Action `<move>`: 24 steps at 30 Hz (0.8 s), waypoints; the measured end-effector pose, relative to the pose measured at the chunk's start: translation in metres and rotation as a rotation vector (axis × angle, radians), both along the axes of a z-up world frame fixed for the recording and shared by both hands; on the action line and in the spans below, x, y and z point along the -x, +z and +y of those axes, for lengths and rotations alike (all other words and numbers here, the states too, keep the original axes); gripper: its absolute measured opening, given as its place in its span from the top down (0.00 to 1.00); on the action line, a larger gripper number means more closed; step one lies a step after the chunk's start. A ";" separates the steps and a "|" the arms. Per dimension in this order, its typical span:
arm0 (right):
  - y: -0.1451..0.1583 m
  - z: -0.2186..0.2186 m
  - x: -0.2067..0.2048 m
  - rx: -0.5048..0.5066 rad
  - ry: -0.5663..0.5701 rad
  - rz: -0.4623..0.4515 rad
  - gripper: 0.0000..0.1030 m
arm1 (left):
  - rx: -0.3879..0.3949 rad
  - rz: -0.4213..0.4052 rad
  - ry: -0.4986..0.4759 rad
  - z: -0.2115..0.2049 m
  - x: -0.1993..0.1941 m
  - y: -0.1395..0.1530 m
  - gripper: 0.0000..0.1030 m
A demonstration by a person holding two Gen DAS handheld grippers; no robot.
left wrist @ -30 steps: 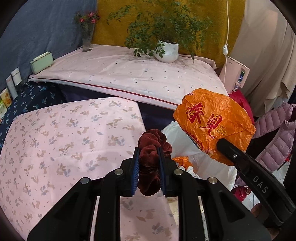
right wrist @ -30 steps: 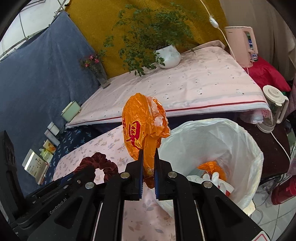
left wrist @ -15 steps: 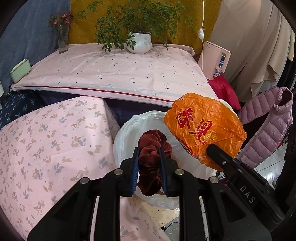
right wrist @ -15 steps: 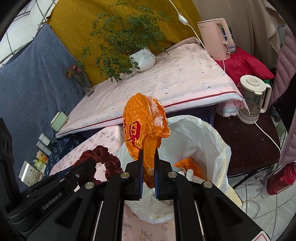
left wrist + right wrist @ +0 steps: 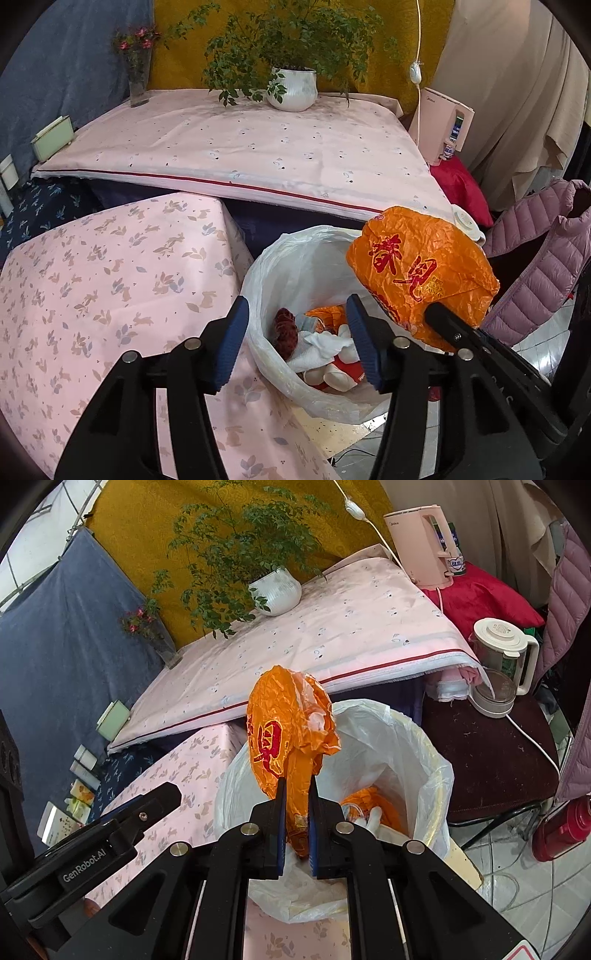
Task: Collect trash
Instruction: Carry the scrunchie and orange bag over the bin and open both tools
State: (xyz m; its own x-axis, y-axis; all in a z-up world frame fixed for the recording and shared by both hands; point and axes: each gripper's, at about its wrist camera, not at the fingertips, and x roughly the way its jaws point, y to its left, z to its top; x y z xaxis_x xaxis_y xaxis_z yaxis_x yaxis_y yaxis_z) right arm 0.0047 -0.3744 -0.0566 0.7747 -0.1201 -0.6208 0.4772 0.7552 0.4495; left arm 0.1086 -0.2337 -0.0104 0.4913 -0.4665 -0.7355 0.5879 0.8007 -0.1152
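The right gripper point(image 5: 294, 805) is pinched tight on the lower edge of a crumpled orange wrapper point(image 5: 286, 734), which stands up above its fingers, over the near rim of the white-lined trash bin point(image 5: 424, 738). The left gripper point(image 5: 295, 339) is spread wide with nothing between its pads, poised over the bin's mouth; a dark red scrunchie point(image 5: 285, 328) lies inside among white tissues point(image 5: 325, 343) and other orange scraps. The main risk is the release: the wrapper is light and broad, and most of it sits toward the table side of the rim, so if the fingers part here it could drift or catch on the liner and slide onto the floral tablecloth point(image 5: 92, 288) rather than drop in. It may also cling to a rubber pad. The thin liner sags inward at the front, and a gripper brushing it could pull it off the rim. The two tools are close together over one opening, so they crowd each other. A kettle point(image 5: 498, 664) stands on the dark stand just beside the bin, a red flask point(image 5: 561, 830) on the floor near it, and a potted plant point(image 5: 293, 88) well apart on the far table.
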 end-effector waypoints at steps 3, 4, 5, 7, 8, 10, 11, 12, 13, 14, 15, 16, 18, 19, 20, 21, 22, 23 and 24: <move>-0.002 0.002 -0.003 -0.006 0.006 0.005 0.91 | -0.010 -0.013 0.006 0.003 0.001 -0.001 0.49; -0.002 0.003 -0.004 -0.007 0.009 0.005 0.91 | -0.011 -0.016 0.008 0.004 0.001 -0.001 0.49; -0.002 0.005 -0.005 -0.005 0.013 0.007 0.91 | -0.015 -0.019 0.011 0.005 0.001 -0.001 0.49; -0.002 0.007 -0.008 -0.001 0.019 0.012 0.91 | -0.022 -0.027 0.017 0.008 0.001 -0.001 0.49; -0.003 0.008 -0.009 0.001 0.022 0.015 0.90 | -0.023 -0.029 0.020 0.009 0.001 -0.001 0.49; -0.002 0.009 -0.012 0.003 0.027 0.019 0.89 | -0.027 -0.033 0.027 0.011 0.000 -0.001 0.49; -0.002 0.010 -0.014 0.004 0.032 0.022 0.88 | -0.029 -0.037 0.032 0.013 0.000 -0.001 0.49; -0.002 0.011 -0.016 0.004 0.038 0.026 0.87 | -0.030 -0.040 0.036 0.014 0.000 -0.001 0.49; -0.002 0.012 -0.018 0.005 0.045 0.032 0.86 | -0.031 -0.042 0.039 0.016 0.001 -0.001 0.49; -0.001 0.014 -0.021 0.007 0.053 0.039 0.85 | -0.031 -0.044 0.041 0.017 0.001 -0.001 0.48; -0.001 0.015 -0.023 0.012 0.059 0.046 0.85 | -0.031 -0.047 0.045 0.019 0.001 -0.001 0.47; -0.001 0.017 -0.025 0.019 0.064 0.052 0.85 | -0.032 -0.051 0.050 0.021 0.001 -0.001 0.47; 0.001 0.021 -0.028 0.030 0.071 0.055 0.83 | -0.035 -0.059 0.056 0.024 0.001 0.000 0.45; 0.002 0.022 -0.029 0.034 0.073 0.055 0.82 | -0.039 -0.066 0.064 0.027 0.002 0.000 0.45; 0.003 0.024 -0.030 0.037 0.074 0.053 0.79 | -0.044 -0.071 0.070 0.029 0.001 0.000 0.45; 0.004 0.026 -0.030 0.043 0.073 0.052 0.77 | -0.048 -0.076 0.074 0.031 0.002 0.000 0.45; 0.004 0.027 -0.030 0.049 0.074 0.052 0.74 | -0.052 -0.080 0.079 0.033 0.002 -0.001 0.45; 0.006 0.029 -0.030 0.058 0.077 0.052 0.74 | -0.057 -0.082 0.084 0.035 0.002 -0.001 0.45; 0.007 0.032 -0.030 0.068 0.080 0.053 0.73 | -0.060 -0.083 0.090 0.037 0.002 -0.002 0.44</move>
State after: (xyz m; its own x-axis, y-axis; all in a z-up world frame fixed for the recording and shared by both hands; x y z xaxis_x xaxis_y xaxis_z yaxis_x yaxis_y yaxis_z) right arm 0.0348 -0.3427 -0.0495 0.7497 -0.1024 -0.6538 0.4359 0.8198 0.3714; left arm 0.1066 -0.1970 -0.0121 0.5898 -0.3737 -0.7158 0.5187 0.8548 -0.0189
